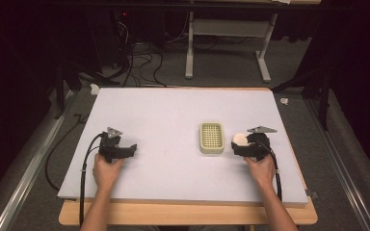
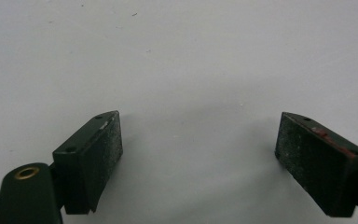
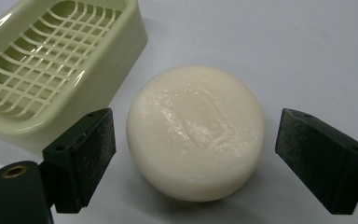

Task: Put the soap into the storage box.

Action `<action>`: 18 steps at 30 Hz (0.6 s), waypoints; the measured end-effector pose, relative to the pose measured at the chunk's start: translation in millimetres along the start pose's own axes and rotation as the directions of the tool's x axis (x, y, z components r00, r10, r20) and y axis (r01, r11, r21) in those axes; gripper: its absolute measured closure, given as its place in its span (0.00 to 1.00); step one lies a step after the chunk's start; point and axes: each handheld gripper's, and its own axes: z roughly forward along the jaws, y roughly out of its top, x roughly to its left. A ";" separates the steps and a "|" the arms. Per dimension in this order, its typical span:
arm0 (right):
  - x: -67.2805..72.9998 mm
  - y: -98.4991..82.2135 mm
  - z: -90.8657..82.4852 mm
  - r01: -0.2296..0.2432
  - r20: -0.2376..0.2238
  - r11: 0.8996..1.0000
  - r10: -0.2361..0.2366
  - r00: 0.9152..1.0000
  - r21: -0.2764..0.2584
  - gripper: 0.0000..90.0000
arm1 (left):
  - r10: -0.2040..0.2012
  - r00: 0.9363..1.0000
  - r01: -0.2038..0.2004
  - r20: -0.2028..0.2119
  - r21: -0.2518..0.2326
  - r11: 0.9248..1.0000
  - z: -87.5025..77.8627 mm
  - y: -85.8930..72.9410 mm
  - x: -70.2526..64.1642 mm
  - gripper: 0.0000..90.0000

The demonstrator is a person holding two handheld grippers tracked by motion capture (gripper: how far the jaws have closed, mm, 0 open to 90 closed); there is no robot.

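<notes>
Round cream-white soap bar (image 3: 196,133) lay on the pale grey surface (image 1: 173,115), just beside the pale green slatted plastic soap dish (image 3: 51,70). Right gripper (image 3: 196,158) straddled it, jaws spread, untouching. Left gripper (image 2: 198,154) released, over bare surface.

On the pale table top (image 1: 173,144), the right gripper (image 1: 243,144) is held low in a hand (image 1: 261,168), and a round white soap (image 1: 240,139) sits at its tip. Just beyond that tip, on the side toward the other tool, lies a green soap dish (image 1: 211,137) (grid-bottomed). The left gripper (image 1: 127,150), well apart from it, rests over bare surface in the left hand (image 1: 107,171).
</notes>
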 end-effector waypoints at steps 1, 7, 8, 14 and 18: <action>0.0 0.2 1.3 0.001 0.000 1.000 -0.001 1.000 0.002 0.14 | 0.000 1.000 0.000 0.000 0.000 1.000 0.0 0.0 0.0 0.17; 2.5 0.9 8.5 -0.003 0.010 1.000 0.003 1.000 0.018 0.15 | 0.000 1.000 0.000 -0.001 0.000 1.000 0.0 0.0 0.0 0.17; 2.5 0.9 8.5 -0.003 0.010 1.000 0.003 1.000 0.018 0.15 | 0.000 1.000 0.000 0.000 0.000 1.000 0.0 0.0 0.0 0.17; 4.8 2.3 12.6 0.000 0.011 1.000 0.000 1.000 0.022 0.20 | 0.000 1.000 0.000 0.000 0.000 1.000 0.0 0.0 0.0 0.17; 5.2 2.2 13.5 -0.009 0.017 1.000 0.009 1.000 0.023 0.21 | 0.000 1.000 0.000 0.000 0.000 1.000 0.0 0.0 0.0 0.17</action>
